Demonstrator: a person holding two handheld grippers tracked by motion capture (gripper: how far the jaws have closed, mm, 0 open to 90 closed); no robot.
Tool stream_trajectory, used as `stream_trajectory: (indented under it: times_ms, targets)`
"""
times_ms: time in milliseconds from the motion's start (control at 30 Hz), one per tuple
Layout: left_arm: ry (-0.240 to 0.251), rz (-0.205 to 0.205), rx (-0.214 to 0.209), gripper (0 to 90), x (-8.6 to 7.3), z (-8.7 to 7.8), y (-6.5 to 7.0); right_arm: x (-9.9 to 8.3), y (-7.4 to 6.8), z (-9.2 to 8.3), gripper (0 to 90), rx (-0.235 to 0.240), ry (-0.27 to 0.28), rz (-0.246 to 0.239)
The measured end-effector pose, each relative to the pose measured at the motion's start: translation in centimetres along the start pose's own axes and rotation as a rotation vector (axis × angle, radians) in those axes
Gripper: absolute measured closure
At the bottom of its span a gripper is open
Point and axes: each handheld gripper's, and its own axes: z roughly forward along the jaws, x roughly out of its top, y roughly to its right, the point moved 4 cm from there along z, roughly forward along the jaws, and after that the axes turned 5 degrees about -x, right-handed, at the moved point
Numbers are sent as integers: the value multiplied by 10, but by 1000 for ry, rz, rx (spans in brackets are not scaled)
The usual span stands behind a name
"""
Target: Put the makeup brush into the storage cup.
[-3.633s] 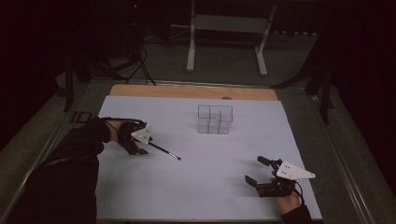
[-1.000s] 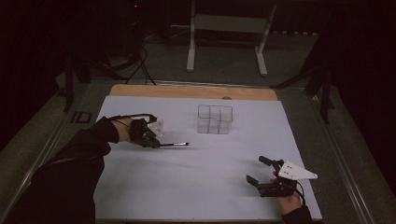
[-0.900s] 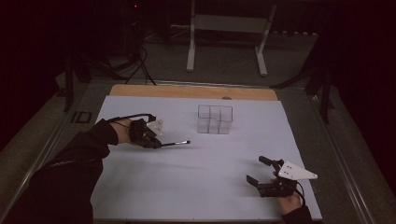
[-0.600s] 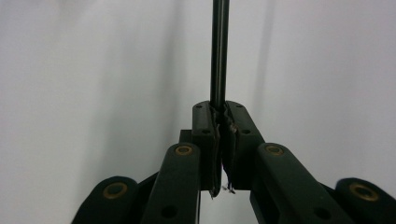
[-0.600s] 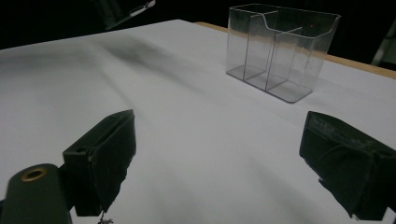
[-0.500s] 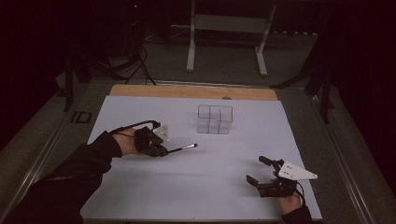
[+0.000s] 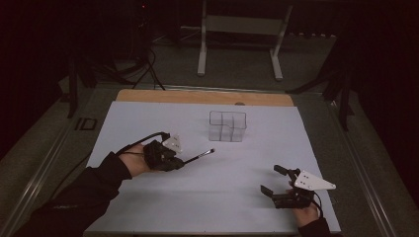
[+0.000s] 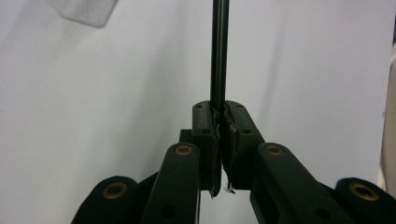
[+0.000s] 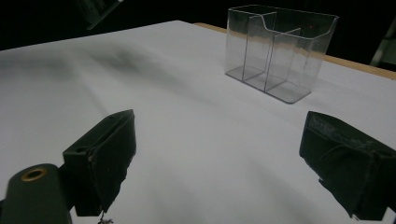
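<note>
The high view looks forward and down over the whole white table sheet (image 7: 207, 197). Each gripper view looks closely along its own jaws; the right gripper view and the high view share the clear plastic compartment box (image 9: 280, 51) (image 7: 227, 126) beyond the jaws.

Left gripper (image 7: 179, 160) with pen (image 7: 199, 156), nearer organizer (image 7: 227, 126)

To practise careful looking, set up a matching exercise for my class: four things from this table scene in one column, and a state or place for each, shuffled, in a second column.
Column one:
1. left gripper
2. right gripper
3. thin black rod
4. clear plastic organiser

Column two:
A. stands with nothing in it, toward the far side of the white sheet
B. jaws spread wide, nothing between them
C. jaws closed tight
D. sticks out from between two jaws, its tip toward the clear box

Right pairs: 1-C, 2-B, 3-D, 4-A
</note>
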Motion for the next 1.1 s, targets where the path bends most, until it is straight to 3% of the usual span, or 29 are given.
stream_trajectory:
  times_ms: [67,300,667,900,1100]
  targets:
    - [52,-24,-6,855,0,2,11,0,0,0,109,0,0,1]
    - [94,-130,-12,854,-1,6,18,0,0,0,109,-2,1,-3]
    - [264,-255,-10,855,-12,8,28,1,-1,0,109,0,0,-4]
    - [366,-324,33,855,-21,12,31,1,-1,0,109,1,-5,-3]
    - [418,-390,46,855,-27,13,34,1,-1,0,109,1,-6,-1]
